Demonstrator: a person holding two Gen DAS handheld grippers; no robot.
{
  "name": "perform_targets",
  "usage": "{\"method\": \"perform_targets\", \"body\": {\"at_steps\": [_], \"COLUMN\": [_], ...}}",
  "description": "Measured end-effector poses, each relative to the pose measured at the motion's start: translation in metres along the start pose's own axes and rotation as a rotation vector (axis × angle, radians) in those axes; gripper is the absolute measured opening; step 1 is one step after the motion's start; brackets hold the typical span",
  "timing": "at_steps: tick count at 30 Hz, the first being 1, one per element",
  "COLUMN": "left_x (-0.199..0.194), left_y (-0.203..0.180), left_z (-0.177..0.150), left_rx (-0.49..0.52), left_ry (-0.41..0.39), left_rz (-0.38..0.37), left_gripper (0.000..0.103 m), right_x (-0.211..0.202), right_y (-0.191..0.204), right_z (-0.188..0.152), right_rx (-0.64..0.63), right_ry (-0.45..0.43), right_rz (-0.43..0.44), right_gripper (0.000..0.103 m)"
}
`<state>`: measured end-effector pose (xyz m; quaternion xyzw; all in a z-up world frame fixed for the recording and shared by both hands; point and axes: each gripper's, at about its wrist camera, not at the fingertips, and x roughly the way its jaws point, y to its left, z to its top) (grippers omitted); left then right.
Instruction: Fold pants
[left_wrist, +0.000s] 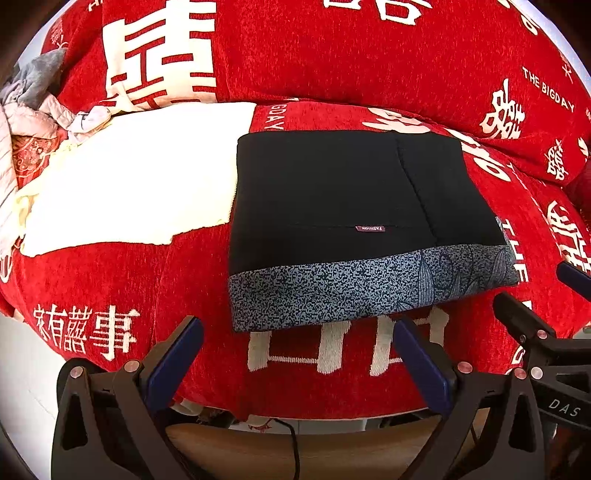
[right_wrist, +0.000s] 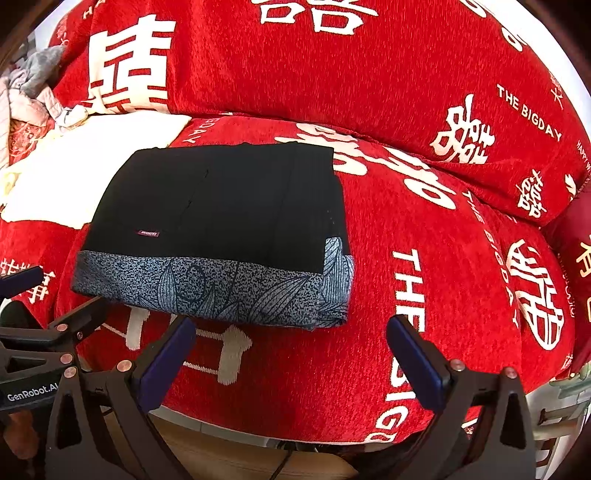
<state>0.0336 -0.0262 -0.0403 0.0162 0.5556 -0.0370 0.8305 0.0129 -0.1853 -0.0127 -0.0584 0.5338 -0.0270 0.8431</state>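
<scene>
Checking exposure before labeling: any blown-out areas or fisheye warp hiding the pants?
Left wrist: white cloth clips to pure white, black pants sharp, label readable, dark vignette at the corners. Right wrist: pants evenly lit, sofa cover bulges with barrel distortion.

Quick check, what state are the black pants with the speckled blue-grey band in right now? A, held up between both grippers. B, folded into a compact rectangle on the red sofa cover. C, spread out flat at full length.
B: the black pants with the speckled blue-grey band lie as a neat folded rectangle on the red patterned sofa cover, both grippers open and apart from them.
</scene>
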Motion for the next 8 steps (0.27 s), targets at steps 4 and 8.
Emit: {"method": "perform_targets", "body": {"at_steps": [4,8], "left_x": [0.000,0.011], "left_y": [0.002,0.007], "left_z": [-0.002,-0.011], "left_rx": [0.001,0.007], "left_ry": [-0.005,0.023], "left_rz": [-0.007,-0.014], "left_gripper": [0.103,0.103], "right_x": [0.002,0.008], "right_y": [-0.001,-0.004], "right_z": [-0.003,-0.019], "right_rx": [0.009,0.053], "right_ry": [0.003,0.024], "right_rz": [-0.015,-0.024], "right_gripper": [0.103,0.103]}}
